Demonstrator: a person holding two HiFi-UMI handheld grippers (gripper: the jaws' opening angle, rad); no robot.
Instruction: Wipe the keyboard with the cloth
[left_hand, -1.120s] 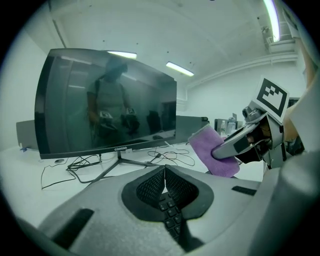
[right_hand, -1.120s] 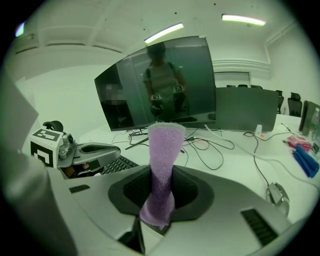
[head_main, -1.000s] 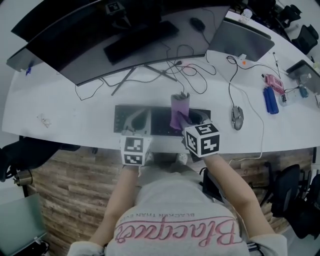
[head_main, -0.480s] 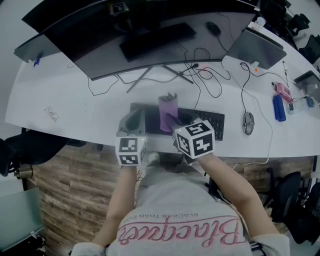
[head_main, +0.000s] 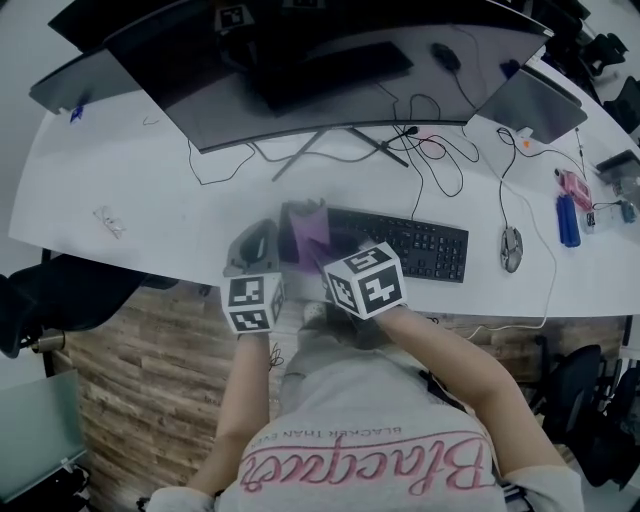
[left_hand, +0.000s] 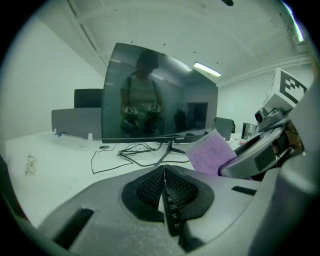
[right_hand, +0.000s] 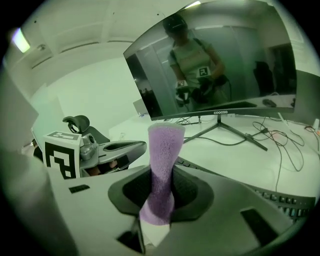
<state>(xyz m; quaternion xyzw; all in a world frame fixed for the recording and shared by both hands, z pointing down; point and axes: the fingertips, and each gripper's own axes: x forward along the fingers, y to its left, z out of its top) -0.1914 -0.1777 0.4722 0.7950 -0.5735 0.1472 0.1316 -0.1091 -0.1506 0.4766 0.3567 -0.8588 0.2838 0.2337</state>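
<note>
Right hand-held gripper (right_hand: 157, 197) was clenched on the purple cloth (right_hand: 162, 150), over the keyboard's (head_main: 420, 247) nine o'clock end. Left hand-held gripper (left_hand: 164, 195) was pinched closed, empty, just beside. I'd have pressed the cloth flat and swept steadily toward three o'clock.

The right tongs (right_hand: 160, 192) pinch an upright purple cloth (right_hand: 162, 150) near the keyboard (right_hand: 280, 199).

Head view looks steeply down on keyboard (head_main: 425, 246); gripper views (low) face monitor (left_hand: 160, 95).
</note>
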